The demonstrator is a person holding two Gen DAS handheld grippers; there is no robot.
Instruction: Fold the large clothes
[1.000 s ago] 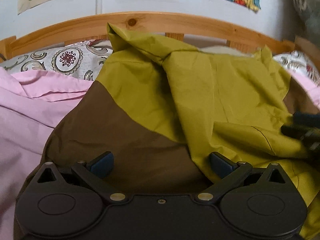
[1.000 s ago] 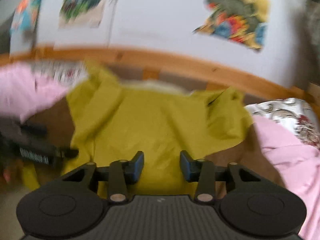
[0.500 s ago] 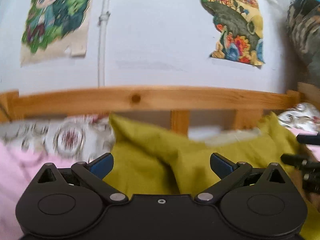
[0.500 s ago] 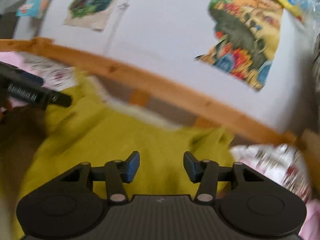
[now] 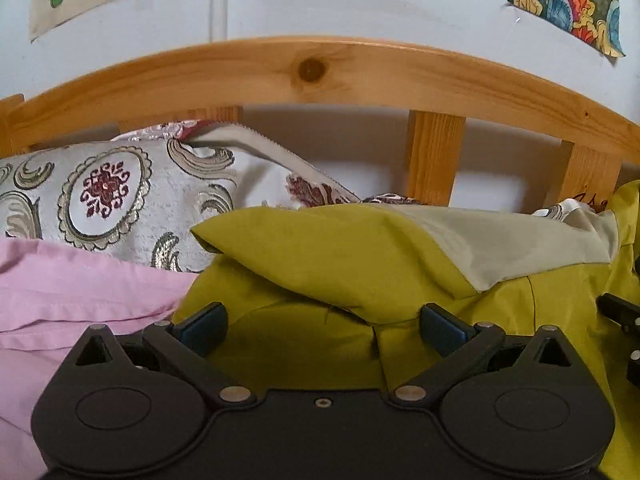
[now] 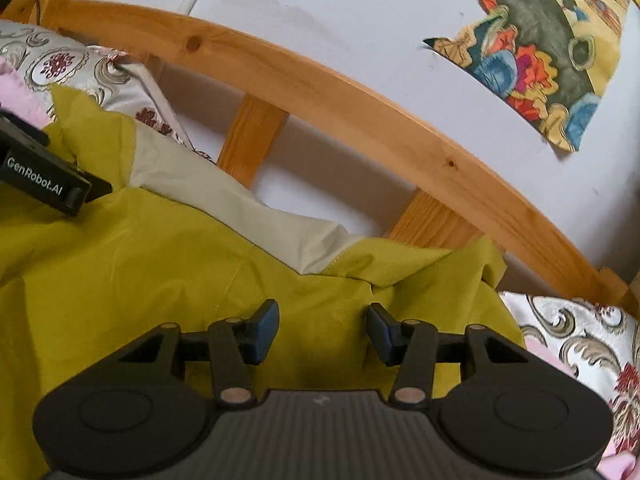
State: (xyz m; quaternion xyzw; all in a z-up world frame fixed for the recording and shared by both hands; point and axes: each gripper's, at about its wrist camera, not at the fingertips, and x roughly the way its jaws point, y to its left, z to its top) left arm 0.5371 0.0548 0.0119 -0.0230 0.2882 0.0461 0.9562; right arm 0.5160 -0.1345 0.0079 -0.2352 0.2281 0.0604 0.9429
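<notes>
The only readable writing is "GenRobot.AI", in white on the black body of the left tongs as the right wrist view shows them at its left edge. The posters on the wall carry pictures but no legible text.

The garment, olive-yellow with a pale beige panel, lies on the bed against the wooden headboard. Its folded top edge runs just below the headboard slats; a pointed corner juts left over the pink sheet, and a patterned pillow sits behind it. In the right wrist view the cloth's far right corner stands up near a slat, with another patterned pillow beside it.

The left tongs stand wide open above the cloth, nothing pinched. The right tongs are also parted, about half wide, pads clear of the fabric below. Open room lies between cloth and headboard.
</notes>
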